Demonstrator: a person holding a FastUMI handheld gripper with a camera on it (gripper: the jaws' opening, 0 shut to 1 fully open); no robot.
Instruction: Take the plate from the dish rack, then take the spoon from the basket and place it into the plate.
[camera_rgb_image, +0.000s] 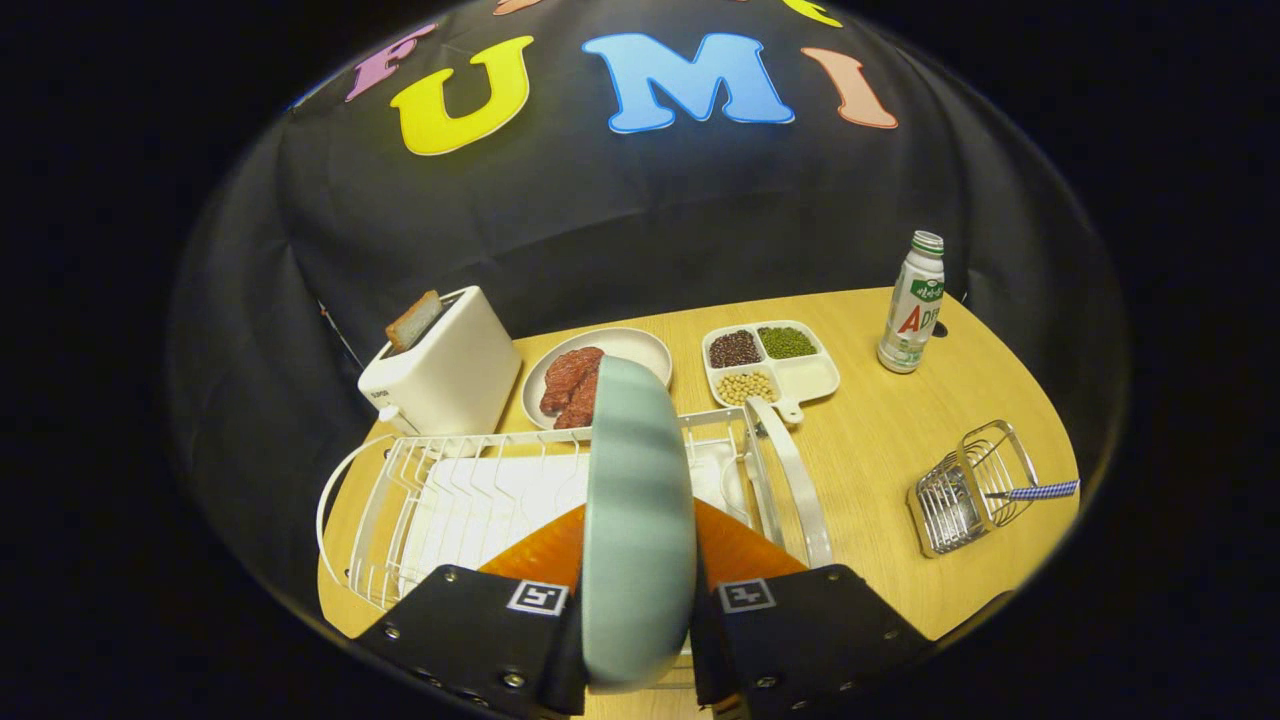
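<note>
Plate (638, 520) upright, clamped between fingers (520, 625)

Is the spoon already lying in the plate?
No, the spoon is in the basket, while the tool grips the plate.

The gripper (640, 610) shows at the bottom middle of the frame as two blocky housings, one on each side. Each housing carries a square white-bordered fiducial marker on its upper inner corner. Small round screws dot the lower edges of both housings, lower left and lower right.
</note>
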